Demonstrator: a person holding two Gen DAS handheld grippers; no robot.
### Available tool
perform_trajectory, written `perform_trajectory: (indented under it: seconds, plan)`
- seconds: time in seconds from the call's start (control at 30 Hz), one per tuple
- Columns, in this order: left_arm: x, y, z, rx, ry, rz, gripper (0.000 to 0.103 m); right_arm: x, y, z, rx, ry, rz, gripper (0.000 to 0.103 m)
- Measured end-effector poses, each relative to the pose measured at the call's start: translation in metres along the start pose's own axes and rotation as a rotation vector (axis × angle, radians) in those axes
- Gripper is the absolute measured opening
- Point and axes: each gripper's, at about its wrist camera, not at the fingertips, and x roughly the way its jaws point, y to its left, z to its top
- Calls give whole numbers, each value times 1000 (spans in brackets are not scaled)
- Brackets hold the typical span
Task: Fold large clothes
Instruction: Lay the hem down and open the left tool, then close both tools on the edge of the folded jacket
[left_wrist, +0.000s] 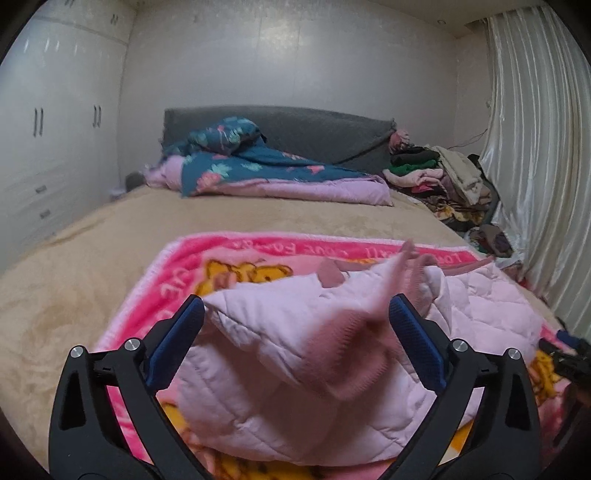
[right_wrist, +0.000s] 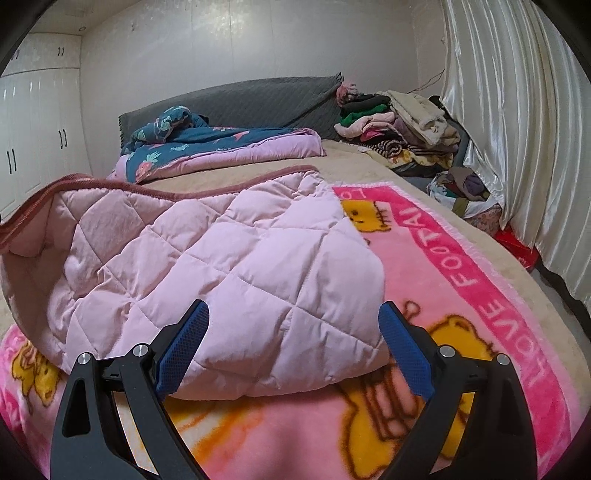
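A pale pink quilted jacket (left_wrist: 280, 350) lies bunched on a bright pink cartoon blanket (left_wrist: 236, 254) spread over the bed. My left gripper (left_wrist: 295, 302) is open wide just above the jacket. A blurred fold of pink fabric (left_wrist: 369, 295) hangs loose between its blue pads and neither pad touches it. In the right wrist view the jacket (right_wrist: 207, 258) shows its dark pink zip edge at the far left. My right gripper (right_wrist: 293, 307) is open wide over the jacket's near corner, and its pads do not press on the cloth. The blanket (right_wrist: 461, 273) extends to the right.
A beige bed cover (left_wrist: 110, 240) lies under the blanket. A folded blue floral quilt (left_wrist: 258, 166) rests against the grey headboard (left_wrist: 314, 125). A pile of clothes (right_wrist: 399, 122) stands at the far right beside a white curtain (right_wrist: 517, 129). White wardrobes (left_wrist: 55, 129) line the left wall.
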Motion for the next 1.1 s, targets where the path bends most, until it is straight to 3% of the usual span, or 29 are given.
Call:
perform_trajectory:
  seconds: [0.27,0.57,0.77,1.1]
  plan:
    - [-3,11,-12,8,18,47,94,-8,-1,2,8,-12,-23,92]
    - [21,38,-44,-37,144,82,94,-11,-4,5,8,-10,-51,93]
    - [34,53,-66,-81,226,45,94,-6,-11,8,2,0,-64,94]
    - [55,67,-85,-114,287,23,94,32,-30,15,-10,78,-50,94]
